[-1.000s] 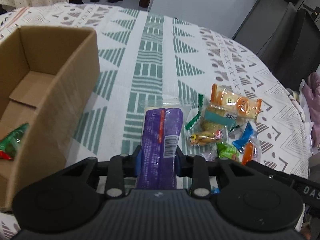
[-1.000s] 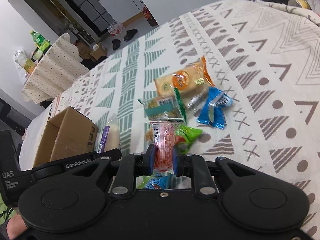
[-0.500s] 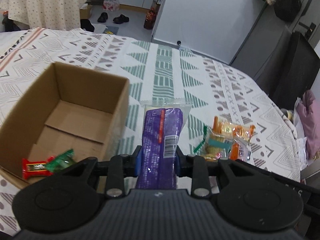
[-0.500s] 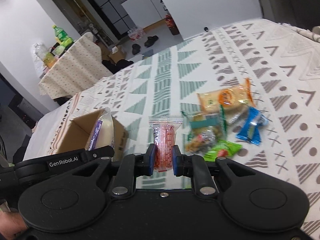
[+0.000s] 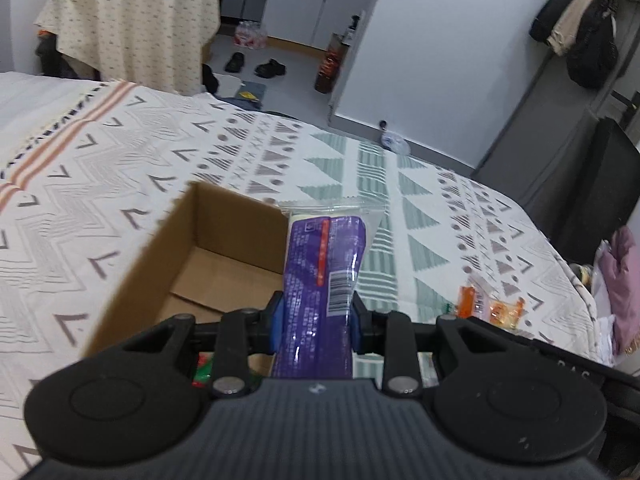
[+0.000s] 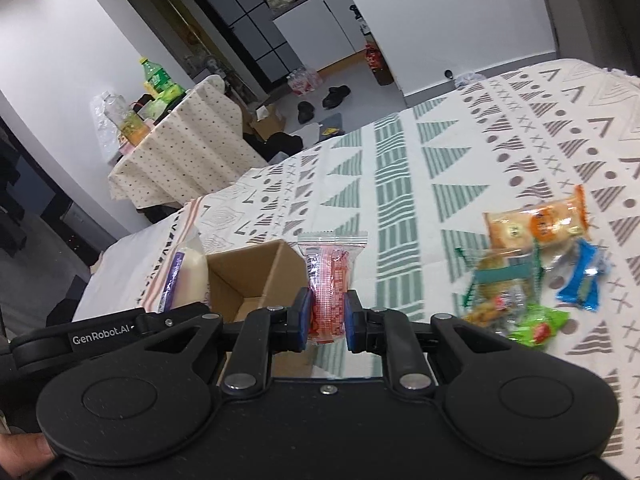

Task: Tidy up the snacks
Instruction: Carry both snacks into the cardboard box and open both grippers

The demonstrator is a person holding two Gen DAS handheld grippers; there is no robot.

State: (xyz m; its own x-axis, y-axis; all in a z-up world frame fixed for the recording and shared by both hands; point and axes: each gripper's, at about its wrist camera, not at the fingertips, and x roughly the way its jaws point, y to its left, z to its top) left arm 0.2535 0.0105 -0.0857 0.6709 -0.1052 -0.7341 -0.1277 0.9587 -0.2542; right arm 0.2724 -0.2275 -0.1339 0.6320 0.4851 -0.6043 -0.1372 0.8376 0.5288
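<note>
My left gripper (image 5: 318,322) is shut on a long purple snack pack (image 5: 324,272), held in the air over the near right corner of the open cardboard box (image 5: 188,248). A green and red snack (image 5: 204,370) peeks out inside the box behind the left finger. In the right wrist view my right gripper (image 6: 326,320) is shut on a small red-and-white snack packet (image 6: 330,276), raised above the cloth just right of the box (image 6: 248,276). The purple pack (image 6: 180,276) shows there at the left, side on. A heap of loose snacks (image 6: 532,272) lies on the cloth at the right.
The patterned cloth (image 5: 120,160) covers a wide surface whose far edge drops to the floor. An orange snack (image 5: 488,306) lies right of the left gripper. A small covered table (image 6: 180,148) with bottles stands beyond; shoes (image 5: 256,64) lie on the floor. A hand (image 6: 20,452) shows bottom left.
Both grippers have risen and swung left toward the box, each keeping its snack. The box has moved from the left edge to under the purple pack, and the loose heap has slid right.
</note>
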